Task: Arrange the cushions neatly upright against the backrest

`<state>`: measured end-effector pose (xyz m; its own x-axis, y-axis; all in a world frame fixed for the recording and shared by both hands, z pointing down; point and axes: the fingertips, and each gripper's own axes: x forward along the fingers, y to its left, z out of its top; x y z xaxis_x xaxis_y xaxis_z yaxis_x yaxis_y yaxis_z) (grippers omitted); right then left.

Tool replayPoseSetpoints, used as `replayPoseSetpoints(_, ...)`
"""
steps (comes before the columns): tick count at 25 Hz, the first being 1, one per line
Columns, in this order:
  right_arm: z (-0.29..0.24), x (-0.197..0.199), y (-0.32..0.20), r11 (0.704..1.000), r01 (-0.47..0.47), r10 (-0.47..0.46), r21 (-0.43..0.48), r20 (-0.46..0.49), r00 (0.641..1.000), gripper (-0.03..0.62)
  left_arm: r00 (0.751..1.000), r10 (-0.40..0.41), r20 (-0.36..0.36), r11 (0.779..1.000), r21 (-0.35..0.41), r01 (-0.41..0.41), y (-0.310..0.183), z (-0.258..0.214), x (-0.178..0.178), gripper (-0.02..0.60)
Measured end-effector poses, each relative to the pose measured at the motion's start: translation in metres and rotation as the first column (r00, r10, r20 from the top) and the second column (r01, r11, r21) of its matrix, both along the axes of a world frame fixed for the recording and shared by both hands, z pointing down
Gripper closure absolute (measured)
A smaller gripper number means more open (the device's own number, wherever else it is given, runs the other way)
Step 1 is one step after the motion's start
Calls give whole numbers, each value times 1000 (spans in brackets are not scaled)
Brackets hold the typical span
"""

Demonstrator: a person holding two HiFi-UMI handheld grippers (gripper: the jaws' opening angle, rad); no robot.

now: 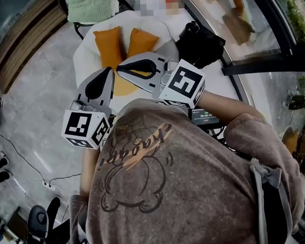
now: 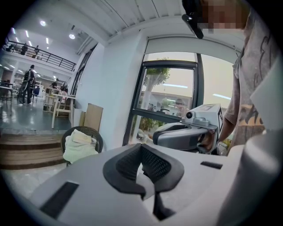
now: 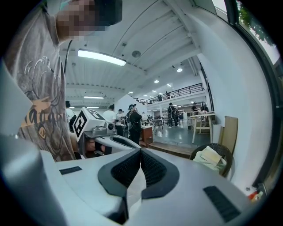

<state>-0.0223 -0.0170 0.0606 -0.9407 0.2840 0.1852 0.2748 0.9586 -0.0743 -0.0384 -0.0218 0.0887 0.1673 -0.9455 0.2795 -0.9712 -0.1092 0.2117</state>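
In the head view two orange cushions [image 1: 109, 44] [image 1: 140, 41] stand side by side against the back of a white round armchair [image 1: 85, 52]. A third yellow-orange cushion [image 1: 121, 86] lies flat on the seat, partly hidden by the grippers. My left gripper [image 1: 108, 71] and right gripper [image 1: 119, 68] hover in front of my chest above the seat, their tips close together. Both are shut and hold nothing. The left gripper view shows its shut jaws [image 2: 142, 146] and the right gripper [image 2: 185, 132] beside them. The right gripper view shows its shut jaws [image 3: 140, 151] and the left gripper [image 3: 101, 130]. No cushion appears in either gripper view.
A black bag [image 1: 200, 42] sits right of the armchair. A wicker chair with a pale green cloth [image 1: 90, 7] [image 2: 80, 143] [image 3: 213, 159] stands behind it. A dark window frame [image 1: 264, 62] runs along the right. Cables [image 1: 22, 156] lie on the grey floor at left. People stand far back.
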Motion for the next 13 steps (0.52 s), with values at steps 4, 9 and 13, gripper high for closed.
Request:
replayPoseSetpoints(4,2,2,-2,1000,-11,11,-7,-10,1000,572,1000,2,-11,1000,-5,-2,-1,3,2,577)
replayPoseSetpoints(9,5,11,0,1000,-2,2,2,-28,1000,572,1000,10,-22,1000,-4,-10,-3,6,10,577)
replayPoseSetpoints(13,9,16,1,1000,2,-2,9,-40,999,572,1000,16,-25,1000,-12,-16,-2,10,14,577)
